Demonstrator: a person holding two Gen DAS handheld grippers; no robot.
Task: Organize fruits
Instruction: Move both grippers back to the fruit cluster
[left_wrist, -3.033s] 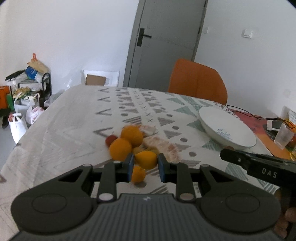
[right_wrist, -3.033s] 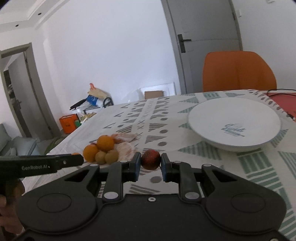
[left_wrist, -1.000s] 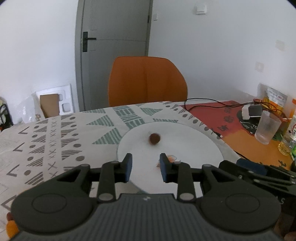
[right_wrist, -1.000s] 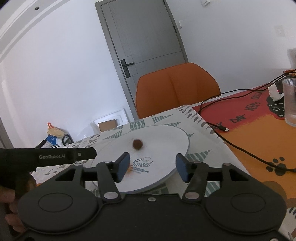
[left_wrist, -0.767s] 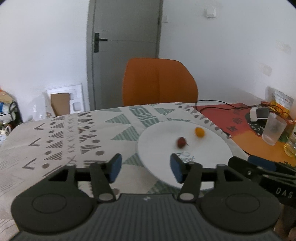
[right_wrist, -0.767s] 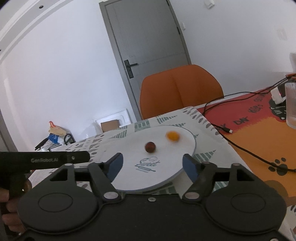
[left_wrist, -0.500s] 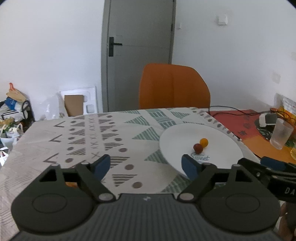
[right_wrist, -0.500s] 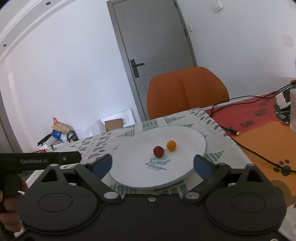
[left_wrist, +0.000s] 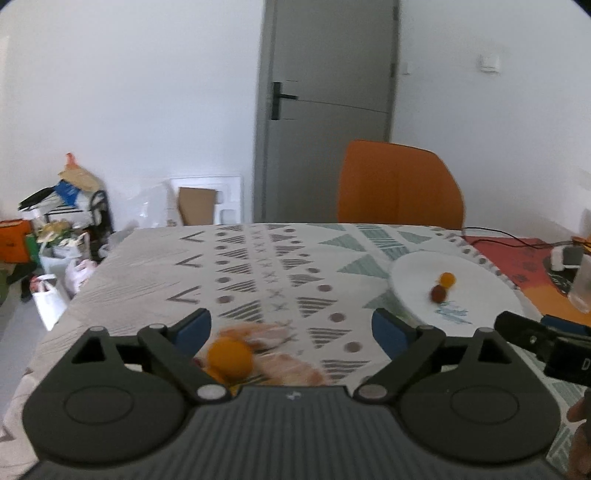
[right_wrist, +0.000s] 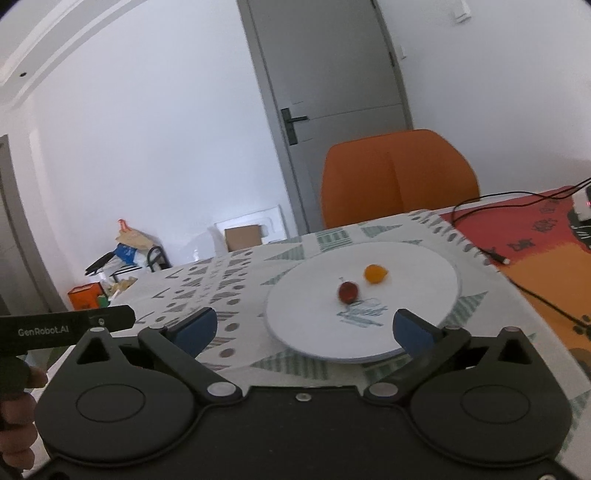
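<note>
A white plate on the patterned tablecloth holds a small red fruit and a small orange fruit. It also shows at the right of the left wrist view, with both fruits. My left gripper is open and empty above a pile of fruit: an orange and pale netted pieces. My right gripper is open and empty in front of the plate.
An orange chair stands behind the table by a grey door. A red-orange mat with cables and a plastic cup lie at the right. Bags and boxes clutter the floor at the left.
Both grippers let go of their fruits onto the plate, opened wide and drew back. The left gripper has swung left, back over the fruit pile.
</note>
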